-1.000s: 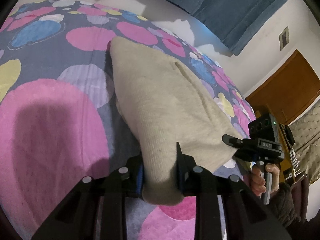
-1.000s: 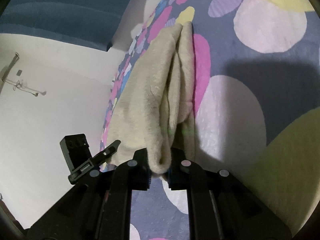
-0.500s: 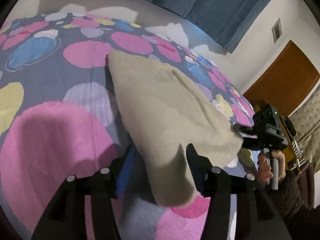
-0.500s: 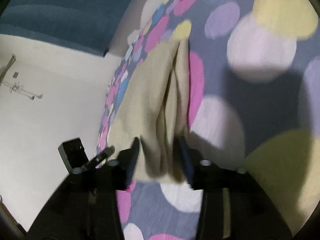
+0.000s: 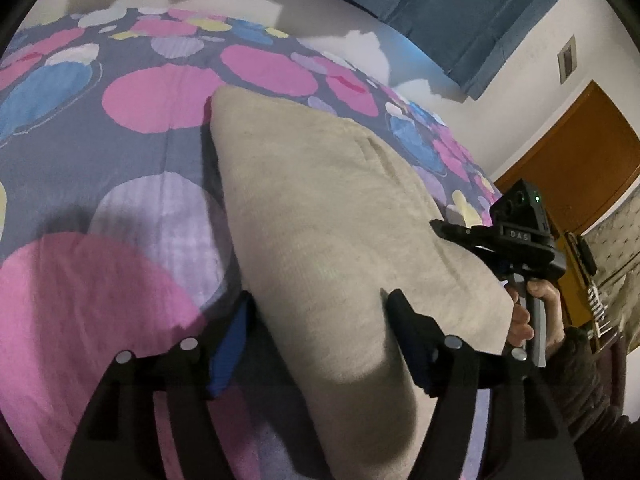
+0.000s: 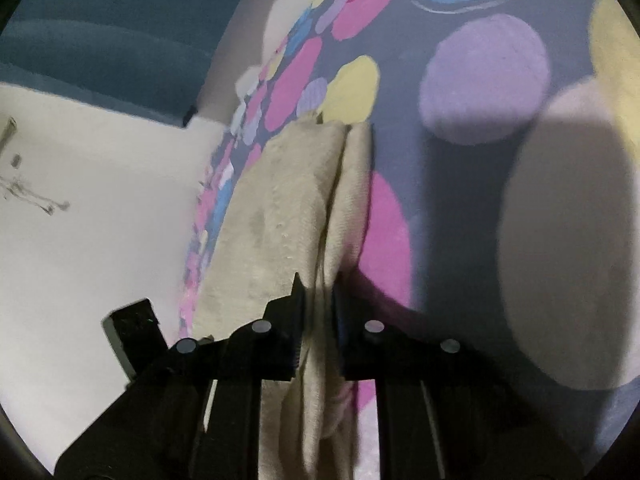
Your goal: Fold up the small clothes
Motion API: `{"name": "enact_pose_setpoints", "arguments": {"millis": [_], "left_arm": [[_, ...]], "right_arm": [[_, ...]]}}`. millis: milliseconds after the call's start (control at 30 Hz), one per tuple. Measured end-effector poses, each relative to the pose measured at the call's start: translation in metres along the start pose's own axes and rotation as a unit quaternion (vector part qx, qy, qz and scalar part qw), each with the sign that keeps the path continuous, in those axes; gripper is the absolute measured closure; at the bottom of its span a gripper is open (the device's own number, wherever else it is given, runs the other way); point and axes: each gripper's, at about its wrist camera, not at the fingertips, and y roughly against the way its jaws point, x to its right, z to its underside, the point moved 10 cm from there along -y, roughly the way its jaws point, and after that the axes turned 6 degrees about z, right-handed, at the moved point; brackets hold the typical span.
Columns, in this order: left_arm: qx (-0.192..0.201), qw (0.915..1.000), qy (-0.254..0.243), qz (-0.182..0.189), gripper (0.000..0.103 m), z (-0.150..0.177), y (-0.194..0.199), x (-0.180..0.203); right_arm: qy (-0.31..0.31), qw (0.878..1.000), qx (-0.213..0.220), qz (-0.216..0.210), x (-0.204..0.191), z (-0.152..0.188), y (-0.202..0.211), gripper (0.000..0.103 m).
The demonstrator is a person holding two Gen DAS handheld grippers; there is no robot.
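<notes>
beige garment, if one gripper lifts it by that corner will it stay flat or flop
The beige garment will likely flop: its edge already droops in soft folds. It looks fuzzy, so the right gripper pinching it probably won't slip.

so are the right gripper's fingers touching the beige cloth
Touching. The right wrist view shows the right gripper with both fingers closed on a fold of the beige cloth.

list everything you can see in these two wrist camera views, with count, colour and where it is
folded fuzzy beige garment: one, beige, lying on the bed
polka-dot bedspread: one, grey with pink, blue, yellow and lilac spots, covering the bed
blue curtain: one, blue, behind the bed
wooden door: one, orange-brown, far right of the left view
left hand-held gripper: one, black, open, garment edge between its jaws
right hand-held gripper: one, black, shut on the garment's edge
person's hand: one, on the right gripper's handle
</notes>
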Motion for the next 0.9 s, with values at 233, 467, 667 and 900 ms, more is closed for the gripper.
{"name": "enact_pose_setpoints", "arguments": {"millis": [233, 467, 667, 900], "left_arm": [[0.006, 0.9996, -0.012, -0.026, 0.031, 0.001, -0.001, -0.001], [0.011, 0.9993, -0.013, -0.033, 0.026, 0.001, -0.001, -0.002], [0.013, 0.9981, -0.019, -0.057, 0.017, 0.005, 0.002, -0.002], [0.02, 0.9964, 0.001, -0.082, 0.016, 0.017, 0.015, -0.003]], "right_arm": [[-0.027, 0.999, 0.005, -0.024, 0.001, 0.002, 0.004, 0.091], [-0.048, 0.998, 0.017, -0.024, 0.012, 0.006, 0.022, 0.09], [-0.056, 0.997, 0.039, -0.021, 0.014, 0.02, 0.046, 0.07], [-0.041, 0.997, 0.065, -0.017, 0.001, 0.049, 0.076, 0.035]]}}
